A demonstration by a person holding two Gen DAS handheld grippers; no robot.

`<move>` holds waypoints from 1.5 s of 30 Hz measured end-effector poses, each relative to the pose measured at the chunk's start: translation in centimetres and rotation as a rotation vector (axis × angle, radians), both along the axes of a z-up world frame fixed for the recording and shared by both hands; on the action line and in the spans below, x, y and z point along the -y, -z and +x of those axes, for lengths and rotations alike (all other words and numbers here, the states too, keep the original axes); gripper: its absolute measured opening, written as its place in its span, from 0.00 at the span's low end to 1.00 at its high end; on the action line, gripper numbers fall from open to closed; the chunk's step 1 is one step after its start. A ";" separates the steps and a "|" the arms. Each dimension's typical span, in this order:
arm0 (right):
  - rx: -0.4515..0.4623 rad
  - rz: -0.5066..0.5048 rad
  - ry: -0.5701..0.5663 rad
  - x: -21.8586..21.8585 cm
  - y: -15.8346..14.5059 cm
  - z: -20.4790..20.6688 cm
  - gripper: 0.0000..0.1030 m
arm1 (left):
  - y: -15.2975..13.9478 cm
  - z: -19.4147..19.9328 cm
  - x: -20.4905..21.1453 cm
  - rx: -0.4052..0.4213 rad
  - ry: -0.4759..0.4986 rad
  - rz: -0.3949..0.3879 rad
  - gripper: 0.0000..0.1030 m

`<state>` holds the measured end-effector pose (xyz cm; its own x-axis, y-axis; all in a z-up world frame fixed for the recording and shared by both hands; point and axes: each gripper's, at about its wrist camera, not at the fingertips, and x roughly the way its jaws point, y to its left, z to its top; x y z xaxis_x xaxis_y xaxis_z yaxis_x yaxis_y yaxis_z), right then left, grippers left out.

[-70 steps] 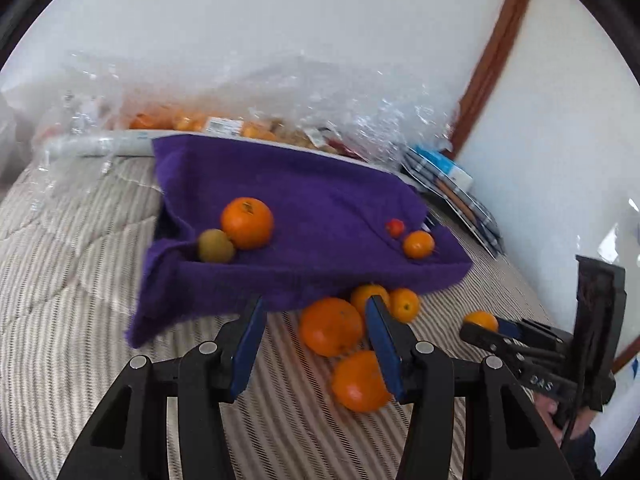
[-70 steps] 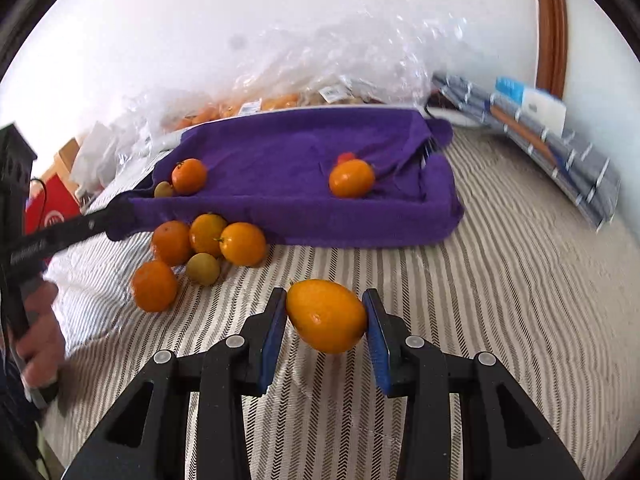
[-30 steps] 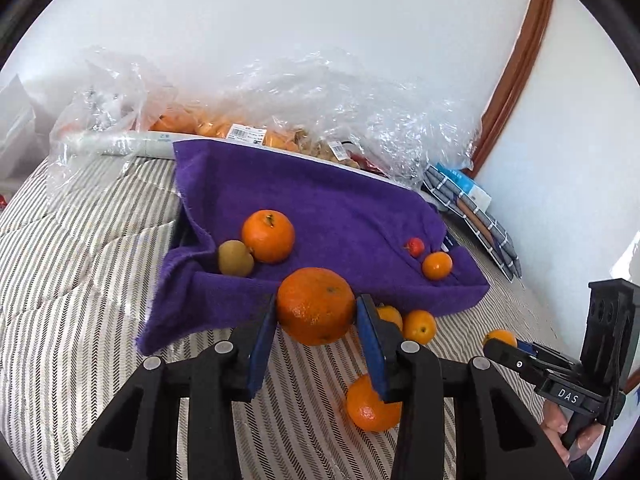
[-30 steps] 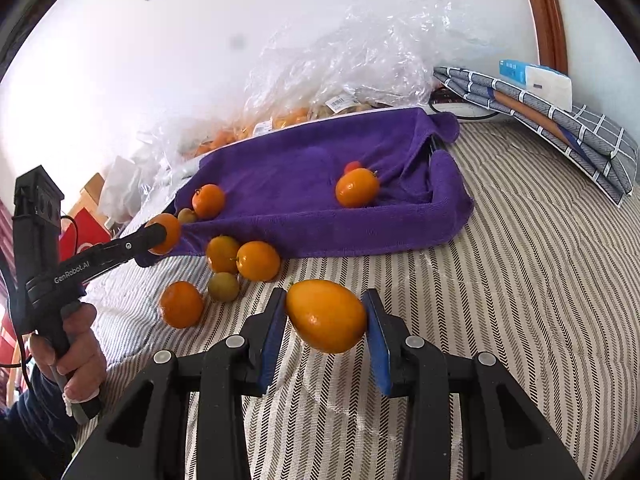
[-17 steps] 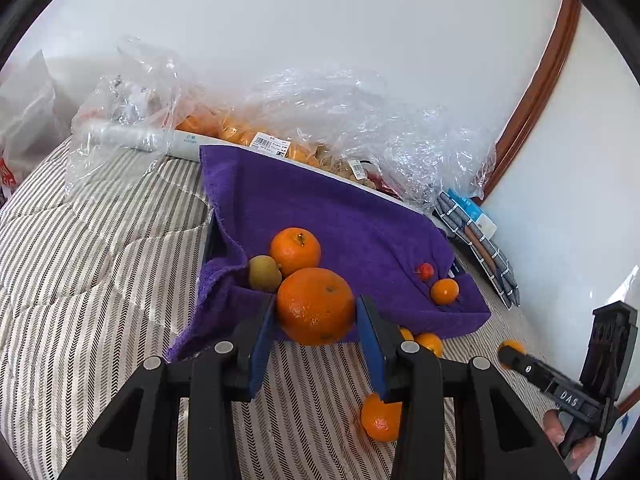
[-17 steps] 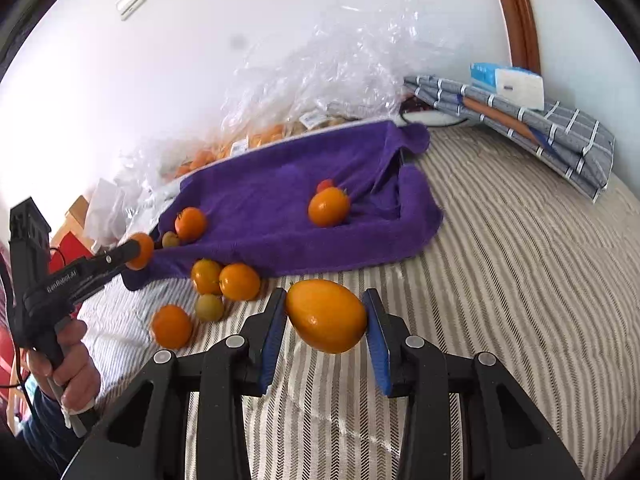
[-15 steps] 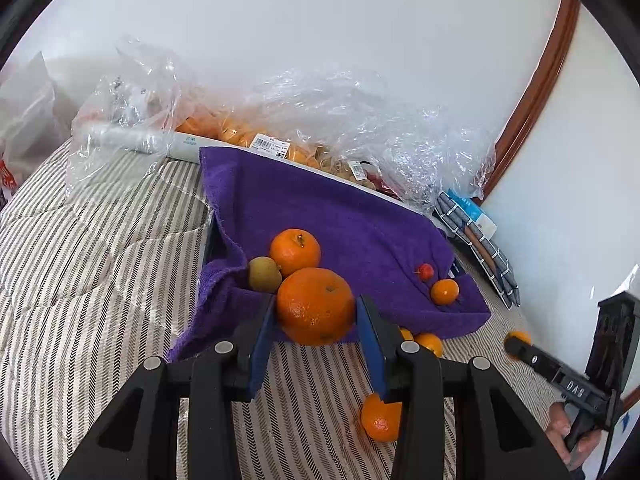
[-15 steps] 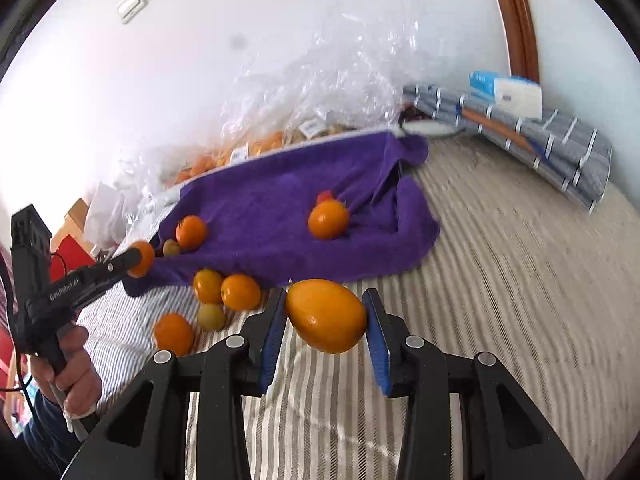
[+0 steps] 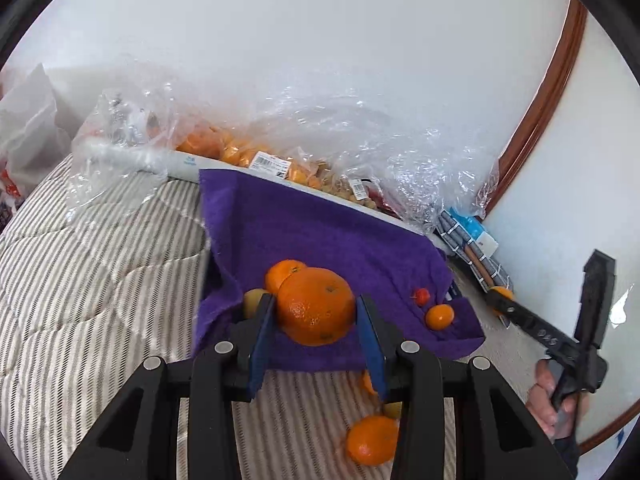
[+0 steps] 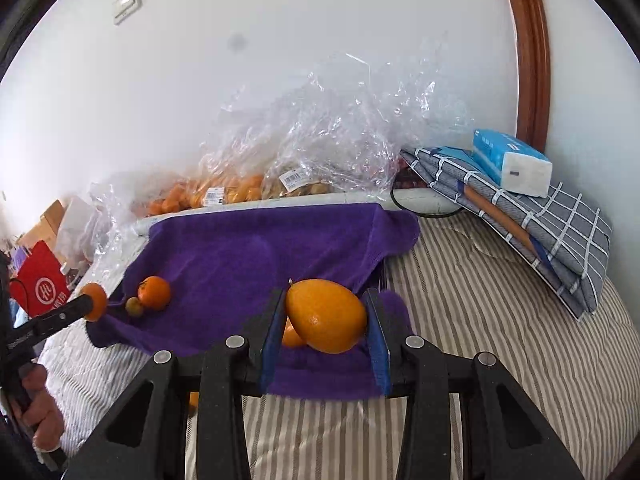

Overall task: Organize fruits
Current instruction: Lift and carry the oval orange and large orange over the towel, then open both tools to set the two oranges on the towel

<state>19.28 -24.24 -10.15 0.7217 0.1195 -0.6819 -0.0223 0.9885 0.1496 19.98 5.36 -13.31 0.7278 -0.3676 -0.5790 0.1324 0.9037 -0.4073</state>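
My left gripper (image 9: 316, 322) is shut on a large orange (image 9: 315, 305), held above the near edge of the purple towel (image 9: 320, 232). On the towel lie an orange (image 9: 282, 272), a green-yellow fruit (image 9: 253, 301), a small red fruit (image 9: 421, 295) and a small orange (image 9: 439, 316). My right gripper (image 10: 325, 322) is shut on a yellow-orange oval fruit (image 10: 326, 315), over the towel's (image 10: 248, 256) near right part. An orange (image 10: 154, 291) and a small green fruit (image 10: 134, 306) lie at the towel's left.
Loose oranges (image 9: 372, 439) lie on the striped bedding (image 9: 100, 280) in front of the towel. Clear plastic bags of fruit (image 9: 248, 156) line the wall behind. Folded checked cloth (image 10: 540, 224) with a tissue pack (image 10: 510, 164) sits at the right. A red bag (image 10: 40, 284) stands at the left.
Both grippers have moved forward toward the towel with their fruits held. The left one lifted its orange off the bedding earlier.
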 end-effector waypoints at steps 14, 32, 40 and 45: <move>-0.100 0.082 0.031 1.4 4.1 3.4 0.37 | 2.5 4.3 5.4 -0.116 0.052 0.041 0.37; -0.051 0.034 0.040 0.6 3.9 2.5 0.39 | 3.4 4.7 6.4 -0.092 0.056 0.123 0.38; 0.017 0.017 0.045 0.8 3.1 1.6 0.43 | 3.3 4.4 6.4 -0.073 0.062 0.127 0.44; 0.050 0.054 0.061 1.5 2.1 0.6 0.43 | 2.9 3.6 5.8 -0.034 0.046 0.124 0.46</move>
<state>19.89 -25.73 -12.30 0.7620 0.1097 -0.6382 0.0291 0.9787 0.2030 23.53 -0.42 -16.18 0.6912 -0.3238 -0.6461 0.1628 0.9408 -0.2973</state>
